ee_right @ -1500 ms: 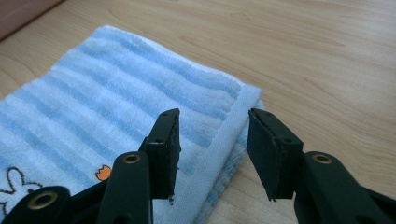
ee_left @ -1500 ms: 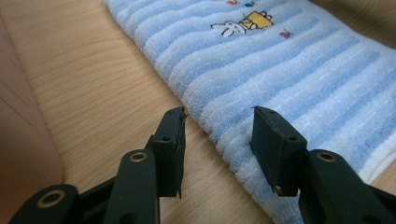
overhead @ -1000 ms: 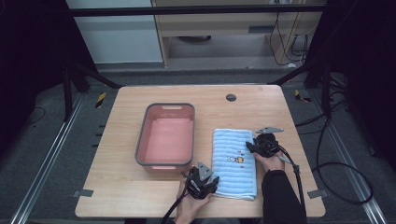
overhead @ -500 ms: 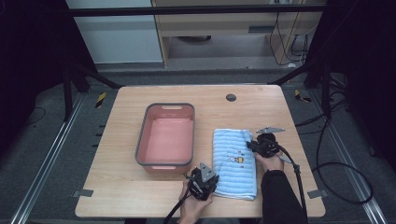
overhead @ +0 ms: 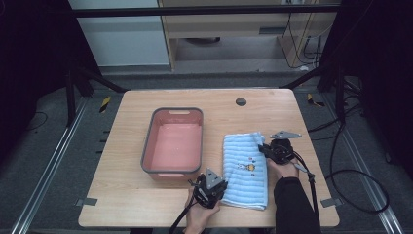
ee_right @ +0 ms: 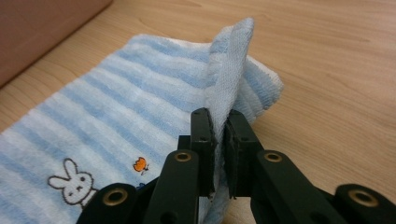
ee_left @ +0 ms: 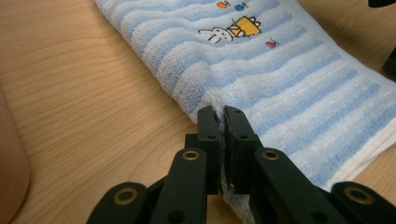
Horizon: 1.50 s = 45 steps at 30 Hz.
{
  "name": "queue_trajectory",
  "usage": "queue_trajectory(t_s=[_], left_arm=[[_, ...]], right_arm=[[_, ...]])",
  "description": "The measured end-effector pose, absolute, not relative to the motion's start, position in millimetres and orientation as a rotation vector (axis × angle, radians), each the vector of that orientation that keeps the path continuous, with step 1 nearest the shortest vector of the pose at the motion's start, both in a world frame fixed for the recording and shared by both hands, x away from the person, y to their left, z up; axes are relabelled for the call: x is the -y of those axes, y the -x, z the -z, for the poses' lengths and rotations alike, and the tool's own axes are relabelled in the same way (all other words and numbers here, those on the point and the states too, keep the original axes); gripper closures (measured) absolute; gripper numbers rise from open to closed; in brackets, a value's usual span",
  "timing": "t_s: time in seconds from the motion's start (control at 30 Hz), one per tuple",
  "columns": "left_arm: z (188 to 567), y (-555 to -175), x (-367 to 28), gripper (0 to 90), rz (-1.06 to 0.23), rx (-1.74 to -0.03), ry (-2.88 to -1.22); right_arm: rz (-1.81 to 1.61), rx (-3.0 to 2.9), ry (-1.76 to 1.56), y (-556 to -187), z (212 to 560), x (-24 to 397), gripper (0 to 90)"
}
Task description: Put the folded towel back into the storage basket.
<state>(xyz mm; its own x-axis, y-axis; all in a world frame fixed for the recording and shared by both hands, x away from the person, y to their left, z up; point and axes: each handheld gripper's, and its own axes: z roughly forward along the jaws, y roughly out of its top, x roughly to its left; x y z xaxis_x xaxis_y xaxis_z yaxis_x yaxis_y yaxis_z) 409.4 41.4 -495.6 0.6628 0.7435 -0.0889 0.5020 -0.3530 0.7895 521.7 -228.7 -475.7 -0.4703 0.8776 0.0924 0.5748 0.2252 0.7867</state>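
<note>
A light blue striped towel (overhead: 246, 168) with a small rabbit picture lies folded on the wooden table (overhead: 122, 146), right of a pink basin (overhead: 174, 141). My left gripper (overhead: 209, 187) sits at the towel's near left edge. In the left gripper view its jaws are shut on that edge of the towel (ee_left: 261, 70), gripper (ee_left: 221, 114). My right gripper (overhead: 278, 148) is at the towel's far right edge. The right gripper view shows the gripper (ee_right: 219, 119) shut on a raised fold of the towel (ee_right: 116, 107).
The pink basin with a grey rim stands empty at the table's middle left. A dark round grommet (overhead: 240, 102) sits near the far edge. Cables trail from both grippers off the near side. Bare wood lies left of the basin and beyond the towel.
Both grippers stay at the towel's edges with only slight shifts. The towel lies much as before.
</note>
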Motion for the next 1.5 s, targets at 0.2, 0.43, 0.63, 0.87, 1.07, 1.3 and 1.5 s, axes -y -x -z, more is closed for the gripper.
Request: queue_trajectory(t_s=[0.2, 0.43, 0.63, 0.87, 1.07, 1.3, 1.5], left_arm=[[483.9, -409.1, -45.7, 86.1, -0.371, -0.945, -2.008], [467.0, -405.8, -49.0, 86.2, -0.383, -0.916, -1.986], [456.5, -402.3, -48.7, 86.2, -0.392, -0.89, -1.974], [439.0, -400.5, -51.2, 86.2, -0.403, -0.858, -1.952], [426.9, -400.3, -55.9, 86.2, -0.4, -0.851, -1.932], [405.2, -400.0, -68.9, 86.2, -0.438, -0.836, -1.898], [394.0, -399.1, -77.3, 86.3, -0.463, -0.828, -1.883]], right_arm=[[-1.14, -2.117, -1.326, -518.4, 466.8, 230.6, 83.5], [-1.206, -2.076, -1.283, -512.8, 450.0, 229.8, 83.5], [-1.243, -2.047, -1.26, -508.8, 438.4, 233.1, 83.6], [-1.272, -2.002, -1.223, -502.6, 420.6, 234.5, 83.6], [-1.283, -1.981, -1.204, -501.5, 408.6, 229.7, 83.6], [-1.327, -1.944, -1.174, -501.2, 389.1, 222.0, 83.6], [-1.332, -1.944, -1.141, -503.6, 374.1, 211.5, 83.6]])
